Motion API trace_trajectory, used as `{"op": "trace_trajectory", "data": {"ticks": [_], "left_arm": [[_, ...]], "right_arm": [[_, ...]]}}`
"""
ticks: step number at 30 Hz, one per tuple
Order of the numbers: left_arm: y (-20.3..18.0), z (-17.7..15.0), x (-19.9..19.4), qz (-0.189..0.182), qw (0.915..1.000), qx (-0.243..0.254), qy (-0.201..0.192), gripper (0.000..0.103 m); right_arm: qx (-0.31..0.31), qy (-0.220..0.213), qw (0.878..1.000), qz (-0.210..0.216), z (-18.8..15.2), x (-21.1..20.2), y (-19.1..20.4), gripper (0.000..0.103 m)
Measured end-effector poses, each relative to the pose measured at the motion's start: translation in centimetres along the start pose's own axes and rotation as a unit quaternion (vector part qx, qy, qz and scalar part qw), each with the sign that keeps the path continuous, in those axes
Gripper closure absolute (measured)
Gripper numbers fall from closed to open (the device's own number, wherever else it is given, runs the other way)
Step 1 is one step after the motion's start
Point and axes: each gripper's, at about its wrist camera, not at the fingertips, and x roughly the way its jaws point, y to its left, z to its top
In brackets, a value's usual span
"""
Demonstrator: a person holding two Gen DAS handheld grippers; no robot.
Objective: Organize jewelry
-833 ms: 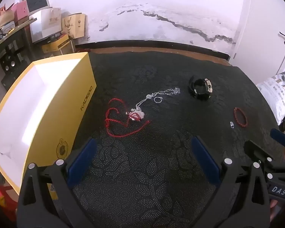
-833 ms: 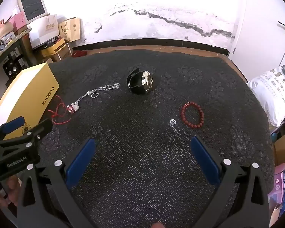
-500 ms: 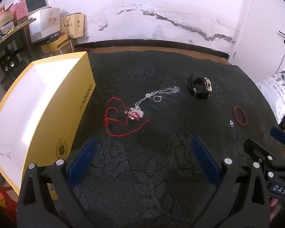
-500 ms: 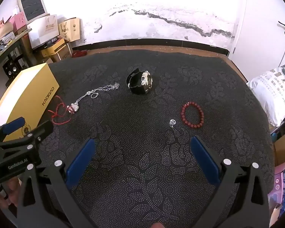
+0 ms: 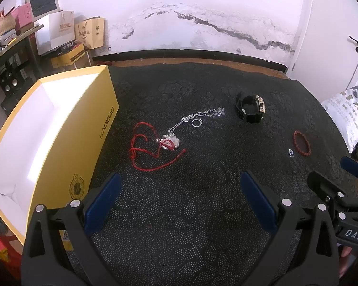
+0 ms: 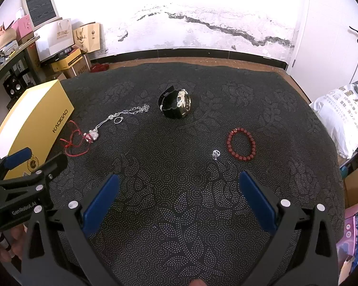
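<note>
Jewelry is scattered on a black embossed cloth [image 5: 191,214] beside an open yellow cardboard box [image 5: 66,143]. Right of the box are seen a looped red cord [image 5: 143,152], a silver chain [image 5: 198,116], a black watch [image 5: 250,108], a red bead bracelet [image 6: 241,144] and a small ring [image 6: 216,153]. Both the left gripper [image 5: 179,200] and the right gripper [image 6: 179,199] are held spread, empty.

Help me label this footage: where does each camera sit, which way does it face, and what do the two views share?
Left wrist: on the left hand-held gripper, facing forward over the dark mat at the red cord necklace and open yellow box; its own open fingers show, the right hand-held gripper at the right edge.
Right wrist: on the right hand-held gripper, facing the watch and red bead bracelet; its own open fingers show, the left gripper at lower left.
Shared: mat, box, all the jewelry, cracked wall.
</note>
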Motion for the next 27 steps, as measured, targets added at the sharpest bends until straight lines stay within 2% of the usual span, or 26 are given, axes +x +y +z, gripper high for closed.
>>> {"op": "trace_trajectory", "data": {"ticks": [27], "left_arm": [[-0.07,-0.02,-0.15,-0.001,1.0000,0.004,-0.001,0.006]], "right_arm": [[0.000,-0.001,1.000,-0.001,0.04,-0.08,-0.17,0.006]]}}
